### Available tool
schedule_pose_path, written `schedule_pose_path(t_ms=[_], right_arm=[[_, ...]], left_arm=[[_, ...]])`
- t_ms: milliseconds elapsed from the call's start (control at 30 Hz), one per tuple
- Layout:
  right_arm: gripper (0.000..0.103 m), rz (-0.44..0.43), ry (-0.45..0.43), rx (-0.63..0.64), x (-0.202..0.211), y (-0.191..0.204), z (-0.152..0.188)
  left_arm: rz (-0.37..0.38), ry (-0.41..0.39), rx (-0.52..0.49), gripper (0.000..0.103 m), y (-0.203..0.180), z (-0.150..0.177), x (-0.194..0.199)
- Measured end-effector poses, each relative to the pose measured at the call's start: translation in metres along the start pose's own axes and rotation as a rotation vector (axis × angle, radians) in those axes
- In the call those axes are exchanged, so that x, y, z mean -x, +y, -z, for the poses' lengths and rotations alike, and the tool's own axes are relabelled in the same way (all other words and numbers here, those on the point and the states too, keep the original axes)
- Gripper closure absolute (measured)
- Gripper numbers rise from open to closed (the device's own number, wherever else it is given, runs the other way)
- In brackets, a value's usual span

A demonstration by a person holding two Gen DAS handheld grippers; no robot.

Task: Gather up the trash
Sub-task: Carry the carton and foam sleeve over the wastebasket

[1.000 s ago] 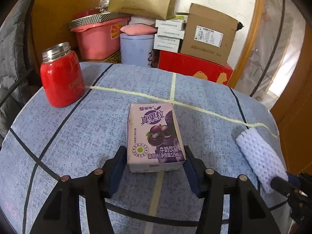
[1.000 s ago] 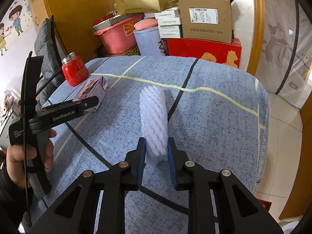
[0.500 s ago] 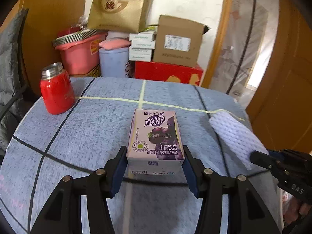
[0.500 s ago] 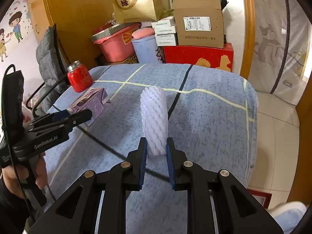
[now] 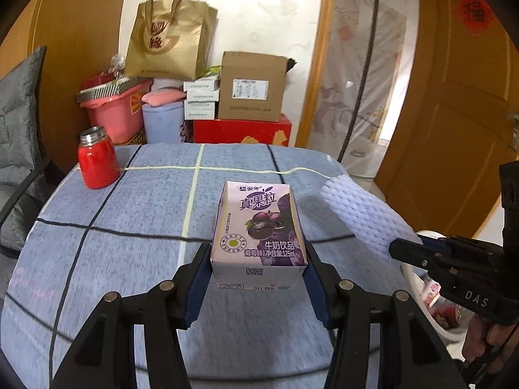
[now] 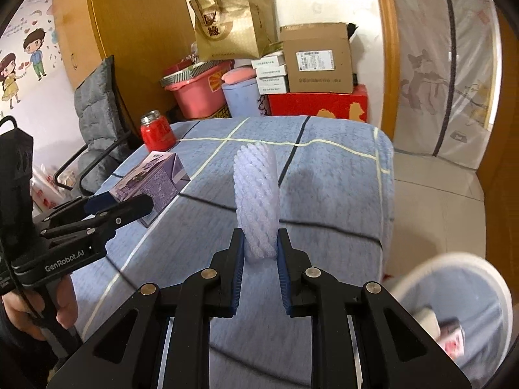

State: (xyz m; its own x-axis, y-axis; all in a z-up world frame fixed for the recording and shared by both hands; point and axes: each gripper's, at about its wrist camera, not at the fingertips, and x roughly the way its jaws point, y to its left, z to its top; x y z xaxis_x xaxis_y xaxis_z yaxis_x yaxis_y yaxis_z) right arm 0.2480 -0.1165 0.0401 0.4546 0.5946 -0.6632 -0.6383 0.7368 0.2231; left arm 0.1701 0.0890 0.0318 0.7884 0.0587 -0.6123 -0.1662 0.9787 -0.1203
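left tongs (image 5: 258, 278) gripping carton (image 5: 259, 223), right tongs (image 6: 259, 259) gripping foam net (image 6: 256, 194)

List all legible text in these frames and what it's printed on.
"真果粒", "牛奶饮品", "125mL": purple milk carton.
"848 110": carton's end face.
"GenRobot.AI": left gripper body.
"DAS": right gripper body.
"緣": gold paper bag.
"福": red sign on the wooden door.
Cardboard box label and stacked white boxes: too small to read.

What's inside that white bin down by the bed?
The white bin holds a small pink-and-white packet and a pale scrap beside it. The right gripper and the picture's edge cover the rest.
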Motion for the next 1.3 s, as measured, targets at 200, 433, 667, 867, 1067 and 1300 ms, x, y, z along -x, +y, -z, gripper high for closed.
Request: schedule_pose_path(t_ms=[200, 433, 667, 867, 1067, 1300], right_arm=[[0.083, 0.019, -0.03, -0.007, 0.04, 0.005, 0.024], [0.083, 0.04, -0.054, -0.033, 0.073, 0.003, 0.046], [0.083, 0.059, -0.066, -0.083, 0.094, -0.011, 0.063], [0.083, 0.073, -0.068, -0.105, 0.104, -0.019, 0.074], [0.083, 0.084, -0.069, -0.129, 0.111, -0.029, 0.083], [0.083, 0.114, -0.079, -0.177, 0.122, -0.052, 0.091]], left_arm=[[0.026, -0.007, -0.021, 0.049, -0.02, 0.024, 0.034], [0.061, -0.011, -0.038, 0.049, -0.038, 0.041, 0.06], [0.1, -0.013, -0.062, 0.049, -0.055, 0.053, 0.077], [0.127, -0.009, -0.087, 0.049, -0.072, 0.058, 0.081], [0.146, 0.0, -0.105, 0.049, -0.085, 0.06, 0.078], [0.179, 0.019, -0.136, 0.049, -0.104, 0.06, 0.068]])
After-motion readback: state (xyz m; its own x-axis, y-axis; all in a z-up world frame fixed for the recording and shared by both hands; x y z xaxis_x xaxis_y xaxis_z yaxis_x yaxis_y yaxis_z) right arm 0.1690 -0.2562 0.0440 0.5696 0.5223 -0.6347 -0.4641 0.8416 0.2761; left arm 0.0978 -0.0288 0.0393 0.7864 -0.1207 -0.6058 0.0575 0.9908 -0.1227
